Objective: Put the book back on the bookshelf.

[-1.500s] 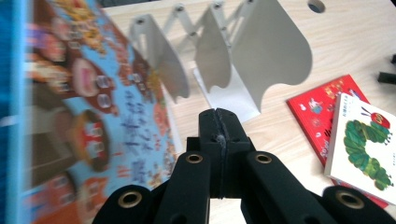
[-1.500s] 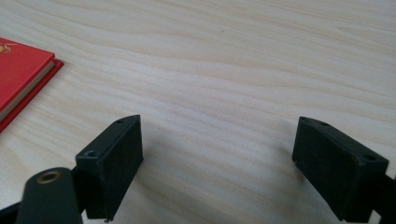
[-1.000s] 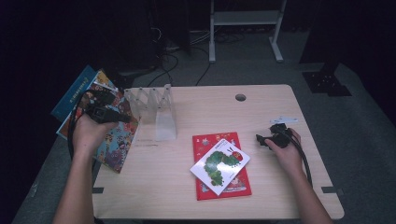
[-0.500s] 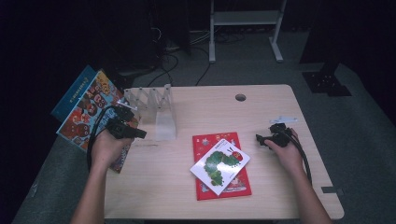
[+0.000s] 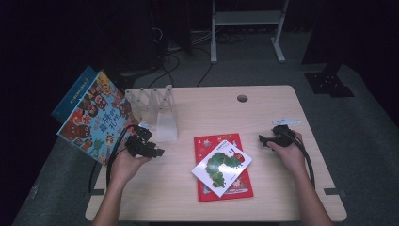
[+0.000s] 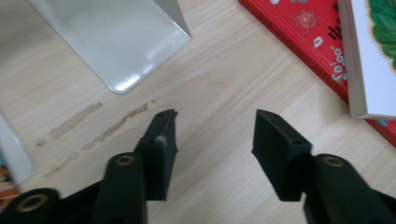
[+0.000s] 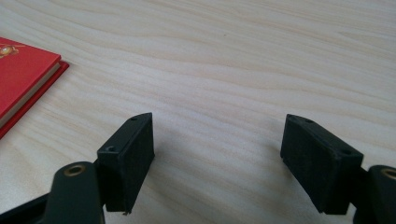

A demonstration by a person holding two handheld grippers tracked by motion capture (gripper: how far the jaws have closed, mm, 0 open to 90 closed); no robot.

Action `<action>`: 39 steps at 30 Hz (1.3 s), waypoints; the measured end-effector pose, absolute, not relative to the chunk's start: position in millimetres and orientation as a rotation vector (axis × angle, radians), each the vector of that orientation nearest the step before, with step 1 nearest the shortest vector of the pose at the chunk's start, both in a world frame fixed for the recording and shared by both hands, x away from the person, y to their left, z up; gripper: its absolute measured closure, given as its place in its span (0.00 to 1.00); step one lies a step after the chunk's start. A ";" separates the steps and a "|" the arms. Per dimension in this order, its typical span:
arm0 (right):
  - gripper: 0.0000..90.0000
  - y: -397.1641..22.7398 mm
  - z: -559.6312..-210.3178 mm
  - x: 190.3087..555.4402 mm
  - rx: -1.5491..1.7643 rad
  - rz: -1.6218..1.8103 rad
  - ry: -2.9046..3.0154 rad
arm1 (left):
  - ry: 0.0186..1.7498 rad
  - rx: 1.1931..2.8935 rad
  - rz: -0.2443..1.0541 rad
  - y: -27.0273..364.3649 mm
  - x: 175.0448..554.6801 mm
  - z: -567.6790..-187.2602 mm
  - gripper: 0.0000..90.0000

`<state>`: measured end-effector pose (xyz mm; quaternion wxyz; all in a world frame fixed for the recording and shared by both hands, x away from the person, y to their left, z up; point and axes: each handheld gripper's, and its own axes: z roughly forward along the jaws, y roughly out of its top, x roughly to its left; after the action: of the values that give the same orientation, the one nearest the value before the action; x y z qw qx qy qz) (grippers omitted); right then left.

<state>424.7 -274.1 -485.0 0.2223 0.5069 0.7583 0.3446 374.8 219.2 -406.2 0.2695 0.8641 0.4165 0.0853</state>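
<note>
While both tongs, left and right, are hanging released and empty, the white caterpillar book is lying stiff, light and slick on the red book. Its overhanging near-left corner is offering the best pinch, I judge.

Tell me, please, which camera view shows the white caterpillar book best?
The high view: the white caterpillar book shows whole, lying askew on the red book. The left gripper view catches just its corner and page edges; the right gripper view gives the red book's corner.

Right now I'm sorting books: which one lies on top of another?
The white caterpillar book, lying askew on the red book; the colourful book leans at the rack.
</note>
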 end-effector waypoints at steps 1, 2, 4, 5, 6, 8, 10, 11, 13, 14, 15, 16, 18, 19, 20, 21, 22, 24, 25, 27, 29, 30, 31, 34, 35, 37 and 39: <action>0.27 -274.2 -485.0 424.8 1.399 0.953 2.095 | 1.124 2.326 0.224 218.6 374.0 -409.2 0.50; 0.27 -274.3 -485.0 424.9 1.400 0.953 2.095 | 1.115 2.328 0.224 217.5 373.0 -413.7 0.47; 0.26 -273.8 -485.0 425.0 1.401 0.952 2.097 | 1.101 2.347 0.239 215.6 371.9 -418.7 0.41; 0.25 -273.8 -485.0 425.1 1.399 0.952 2.098 | 1.097 2.359 0.249 215.3 371.2 -420.6 0.38; 0.23 -273.7 -485.0 425.1 1.398 0.951 2.103 | 1.096 2.353 0.255 215.5 370.0 -423.4 0.35; 0.20 -273.4 -485.2 425.2 1.395 0.949 2.111 | 1.096 2.351 0.262 216.2 368.2 -428.2 0.30; 0.14 -273.1 -485.6 425.4 1.393 0.941 2.124 | 1.080 2.365 0.264 216.4 366.6 -434.3 0.27; 0.14 -273.1 -485.7 425.3 1.392 0.940 2.127 | 1.080 2.365 0.264 216.4 366.6 -434.3 0.25; 0.13 -273.2 -485.7 425.1 1.395 0.940 2.126 | 1.073 2.386 0.242 216.0 365.2 -441.5 0.23; 0.13 -273.2 -485.8 425.1 1.398 0.937 2.124 | 1.053 2.393 0.243 215.5 364.2 -444.6 0.23; 0.12 -273.3 -485.8 424.9 1.401 0.934 2.123 | 1.041 2.410 0.249 213.9 361.9 -449.7 0.21; 0.12 -273.5 -485.9 424.9 1.400 0.935 2.124 | 1.025 2.421 0.271 213.2 360.6 -453.4 0.20; 0.13 -273.9 -485.8 424.6 1.397 0.935 2.125 | 1.019 2.432 0.284 212.2 358.8 -459.4 0.16; 0.15 -274.3 -485.7 424.1 1.391 0.936 2.126 | 1.004 2.429 0.300 211.9 358.1 -461.6 0.16; 0.16 -274.5 -485.6 423.5 1.391 0.938 2.125 | 0.999 2.418 0.302 212.3 357.4 -462.9 0.12; 0.17 -275.0 -485.5 422.7 1.387 0.945 2.125 | 0.995 2.411 0.307 212.6 356.8 -463.5 0.11; 0.19 -275.4 -485.3 422.1 1.384 0.946 2.128 | 0.990 2.408 0.306 212.8 356.1 -463.9 0.11; 0.27 -276.6 -483.5 420.7 1.378 0.948 2.136 | 0.965 2.394 0.314 214.6 354.5 -466.6 0.08; 0.27 -276.6 -483.5 420.7 1.378 0.948 2.136 | 0.965 2.394 0.314 214.6 354.5 -466.6 0.05; 0.32 -276.7 -480.1 417.9 1.367 0.929 2.151 | 0.908 2.367 0.325 218.0 352.3 -471.4 0.01; 0.34 -276.9 -478.3 416.1 1.364 0.938 2.156 | 0.889 2.345 0.333 220.4 351.0 -473.2 0.01; 0.36 -277.2 -473.6 411.3 1.358 0.955 2.166 | 0.860 2.322 0.339 224.0 350.2 -475.4 0.01; 0.37 -276.9 -472.1 409.4 1.356 0.964 2.167 | 0.844 2.307 0.344 225.3 350.0 -476.9 0.01; 0.38 -275.2 -468.2 402.4 1.343 0.990 2.183 | 0.840 2.278 0.356 227.0 348.2 -479.3 0.00; 0.38 -275.2 -468.2 402.4 1.343 0.990 2.183 | 0.840 2.278 0.356 227.0 348.2 -479.3 0.00; 0.39 -272.7 -465.9 397.0 1.322 1.002 2.195 | 0.836 2.244 0.367 227.8 347.5 -482.4 0.00; 0.40 -268.8 -463.5 389.9 1.302 1.009 2.229 | 0.832 2.234 0.368 228.1 348.1 -483.2 0.00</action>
<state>389.9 -268.8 -463.5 0.1838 0.4616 0.7906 0.3578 348.1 228.1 -483.2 0.3566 0.8652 0.3224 0.1427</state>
